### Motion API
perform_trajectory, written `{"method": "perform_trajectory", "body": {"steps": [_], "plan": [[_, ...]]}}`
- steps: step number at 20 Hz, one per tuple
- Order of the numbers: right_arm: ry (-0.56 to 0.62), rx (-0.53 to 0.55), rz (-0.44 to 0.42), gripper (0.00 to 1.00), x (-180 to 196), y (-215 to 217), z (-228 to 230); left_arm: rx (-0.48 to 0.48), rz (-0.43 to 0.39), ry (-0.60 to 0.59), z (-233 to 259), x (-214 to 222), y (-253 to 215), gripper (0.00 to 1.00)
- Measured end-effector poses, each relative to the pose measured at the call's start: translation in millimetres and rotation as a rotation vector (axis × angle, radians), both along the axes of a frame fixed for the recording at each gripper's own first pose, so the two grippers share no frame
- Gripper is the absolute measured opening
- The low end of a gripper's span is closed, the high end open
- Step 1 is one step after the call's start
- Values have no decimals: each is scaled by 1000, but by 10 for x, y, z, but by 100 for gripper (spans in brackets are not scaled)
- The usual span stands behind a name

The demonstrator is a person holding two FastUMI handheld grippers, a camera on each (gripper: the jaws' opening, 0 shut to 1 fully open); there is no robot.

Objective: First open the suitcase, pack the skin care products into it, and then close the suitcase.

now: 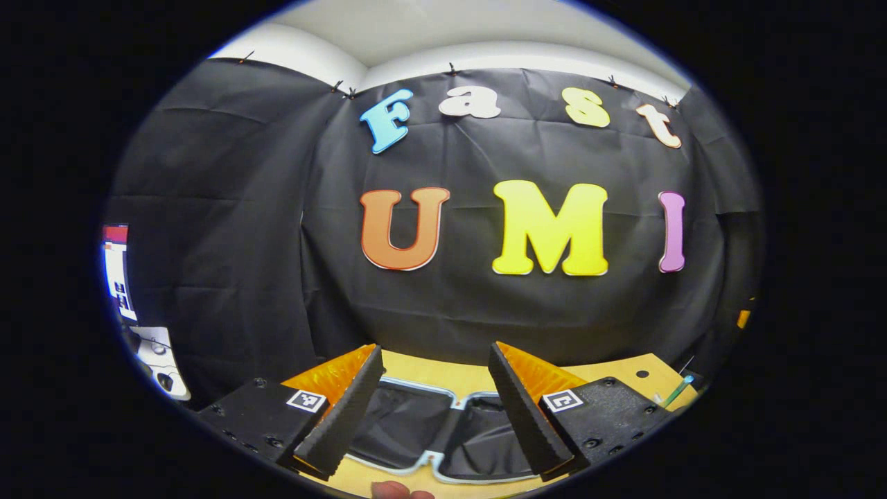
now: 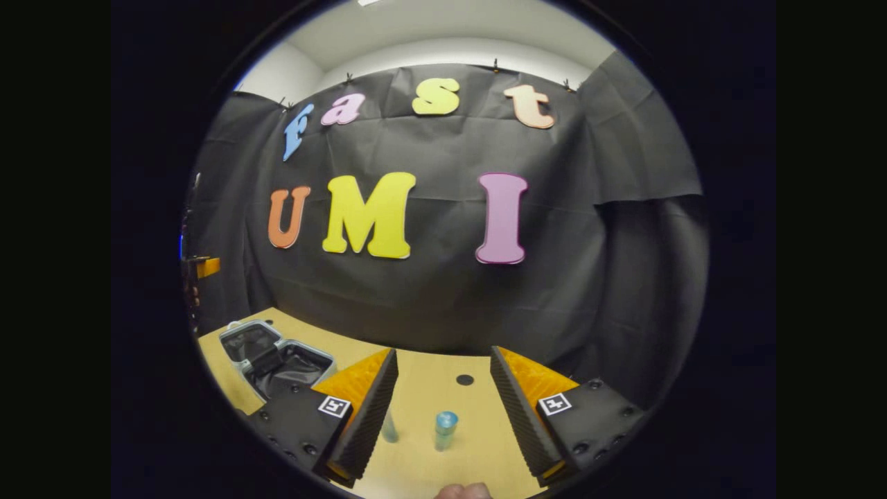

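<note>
The suitcase (image 1: 429, 430) lies open on the wooden worktop (image 2: 429, 388), below the left tongs (image 1: 435, 409), which are spread apart. The right tongs (image 2: 443, 416) are also spread, with a blue-capped bottle (image 2: 445, 430) standing between the fingers, not touched.

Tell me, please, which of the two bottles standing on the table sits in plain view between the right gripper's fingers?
The bottle with the blue cap, standing clear in the gap between the fingers. The other bottle is partly hidden behind the left finger.

second bottle (image 2: 389, 427) half hidden behind right tongs' finger, suitcase (image 1: 443, 433) sides covered by left tongs' fingers
</note>
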State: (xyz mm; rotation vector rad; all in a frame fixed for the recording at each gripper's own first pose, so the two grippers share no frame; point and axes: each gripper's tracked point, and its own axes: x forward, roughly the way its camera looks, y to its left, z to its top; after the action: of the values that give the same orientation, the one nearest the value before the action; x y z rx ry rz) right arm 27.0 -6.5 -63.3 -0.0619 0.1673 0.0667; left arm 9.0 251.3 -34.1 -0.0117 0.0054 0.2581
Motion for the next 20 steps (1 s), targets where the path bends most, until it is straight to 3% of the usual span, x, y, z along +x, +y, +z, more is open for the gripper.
{"method": "perform_trajectory", "body": {"steps": [4,9,14,20], "plan": [[12,5,-25,80,-142,-373,-85,15,-76,-3,-75,45,-852,97],[29,10,-35,80,-224,-619,-160,-4,-249,64,-376,146,-1865,97],[73,1,-58,80,-335,-797,-291,-22,-361,127,-697,185,-2482,98],[100,-29,-121,80,-485,-1079,-273,1,-467,293,-1533,270,-3084,98]]}}
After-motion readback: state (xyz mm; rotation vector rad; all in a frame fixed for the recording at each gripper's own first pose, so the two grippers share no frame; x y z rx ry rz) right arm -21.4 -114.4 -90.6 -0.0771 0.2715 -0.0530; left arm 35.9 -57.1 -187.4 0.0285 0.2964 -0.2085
